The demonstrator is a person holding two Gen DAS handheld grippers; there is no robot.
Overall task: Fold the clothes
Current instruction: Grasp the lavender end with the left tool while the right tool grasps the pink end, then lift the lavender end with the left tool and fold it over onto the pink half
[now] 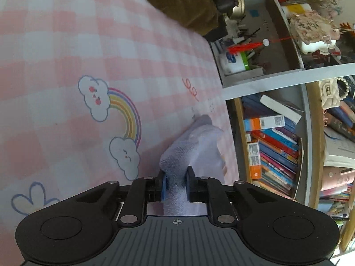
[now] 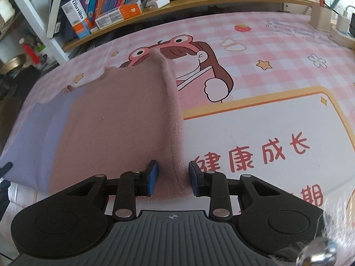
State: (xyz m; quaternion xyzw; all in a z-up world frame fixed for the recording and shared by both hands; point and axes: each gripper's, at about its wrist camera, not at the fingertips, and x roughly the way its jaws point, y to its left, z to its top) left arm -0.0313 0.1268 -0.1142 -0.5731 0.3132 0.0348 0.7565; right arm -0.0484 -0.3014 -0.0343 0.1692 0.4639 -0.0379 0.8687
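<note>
The left gripper (image 1: 175, 185) pinches a lavender fold of the soft, limp garment (image 2: 115, 119) lying ahead on the bench (image 2: 255, 122), while the right gripper (image 2: 173, 180) stands spread around its thick pink hem, probably the firmest hold.

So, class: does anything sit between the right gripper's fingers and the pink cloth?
Nothing visible. The pink cloth's folded edge already runs between the open fingers of the right gripper, with bare mat beside it.
</note>
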